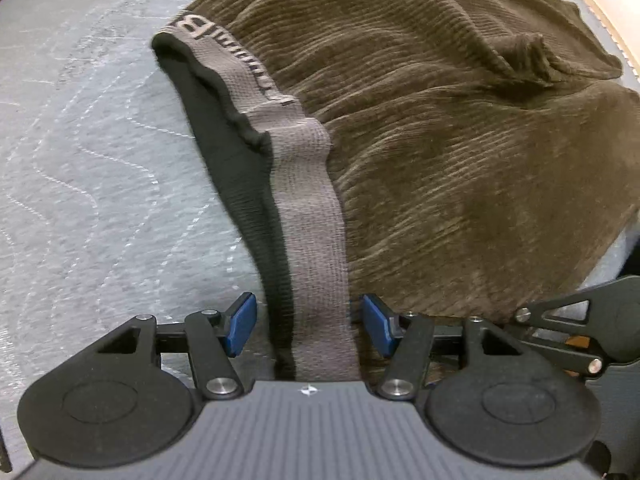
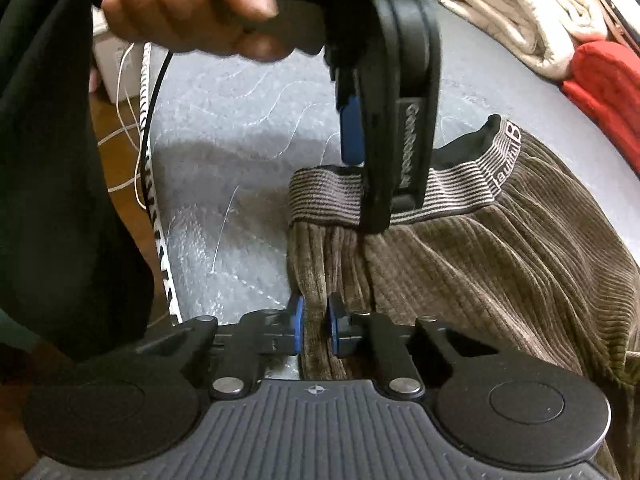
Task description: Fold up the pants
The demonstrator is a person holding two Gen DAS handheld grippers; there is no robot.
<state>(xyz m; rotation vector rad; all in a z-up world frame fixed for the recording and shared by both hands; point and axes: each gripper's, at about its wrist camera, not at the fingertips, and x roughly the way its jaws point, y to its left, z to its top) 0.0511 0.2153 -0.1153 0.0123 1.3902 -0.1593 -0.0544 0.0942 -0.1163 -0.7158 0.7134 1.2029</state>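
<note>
Left gripper [image 1: 308, 326] has its blue pads spread apart, with the striped waistband [image 1: 308, 216] of the brown corduroy pants [image 1: 460, 152] running up between them, untouched on either side. Right gripper [image 2: 315, 330] is pinched on a fold of the corduroy just below the waistband corner. The pants lie spread on a grey quilted mattress [image 1: 92, 152] with wavy white stitching. Only the right wrist view shows the room: folded cream towels [image 2: 520, 12] and a red cloth [image 2: 604, 84] at the far edge, white cables [image 2: 128, 120] off the side. It also shows the person's hand [image 2: 192, 12] holding the left gripper nose-down over the waistband
</note>
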